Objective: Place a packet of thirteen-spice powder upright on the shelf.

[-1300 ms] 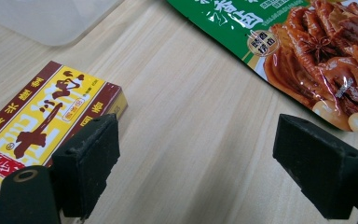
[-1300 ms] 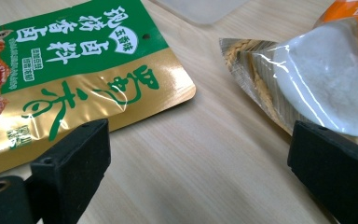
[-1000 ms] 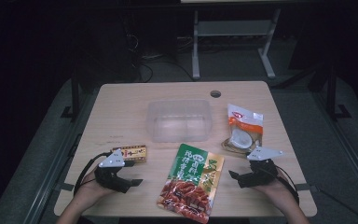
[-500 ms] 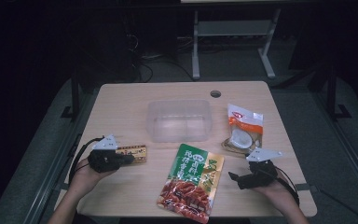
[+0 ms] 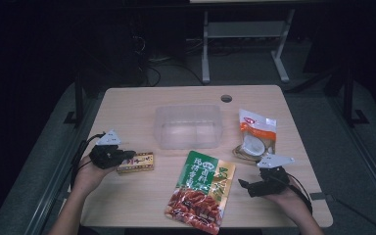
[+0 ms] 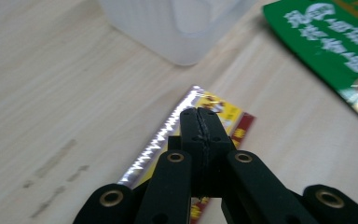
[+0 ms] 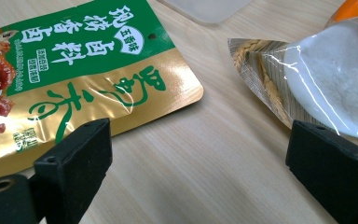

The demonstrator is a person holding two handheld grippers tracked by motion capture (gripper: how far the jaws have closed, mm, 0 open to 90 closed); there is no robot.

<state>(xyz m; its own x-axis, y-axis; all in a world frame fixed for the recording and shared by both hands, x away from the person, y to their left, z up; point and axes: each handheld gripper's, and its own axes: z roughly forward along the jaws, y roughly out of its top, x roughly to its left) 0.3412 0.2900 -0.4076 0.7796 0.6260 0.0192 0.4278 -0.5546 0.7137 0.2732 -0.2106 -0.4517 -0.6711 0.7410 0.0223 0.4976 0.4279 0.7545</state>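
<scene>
Jaws of the left gripper [image 6: 199,112] are pressed flat together, pad against pad, with a thin toothed seam between them. Straight beyond and under their tips lies the small yellow-and-red snack packet [image 6: 229,115], with its silver crimped edge running off past the left jaw. From the left gripper view I can't tell for sure whether a fold of the wrapper is pinched in the seam or the tips are just resting over it; it is too close and dark there. In the high view I see the same gripper [image 5: 126,156] meeting the near end of the packet [image 5: 137,162] on the wooden table [image 5: 127,103].

Ahead of the closed jaws, a little to their left, stands the clear plastic tub [image 6: 177,28]. Off to their right is a corner of the big green snack pouch [image 6: 326,42].

On the right gripper [image 7: 198,140] I have the jaws spread wide with bare tabletop between them. The green pouch [image 7: 88,60] lies just beyond the left jaw, its gold lower corner near the jaw's tip but apart from it. The white-and-orange pouch [image 7: 326,88] lies just beyond the right jaw, close to it. In the high view the right gripper [image 5: 247,186] sits between those two pouches, touching neither.
</scene>
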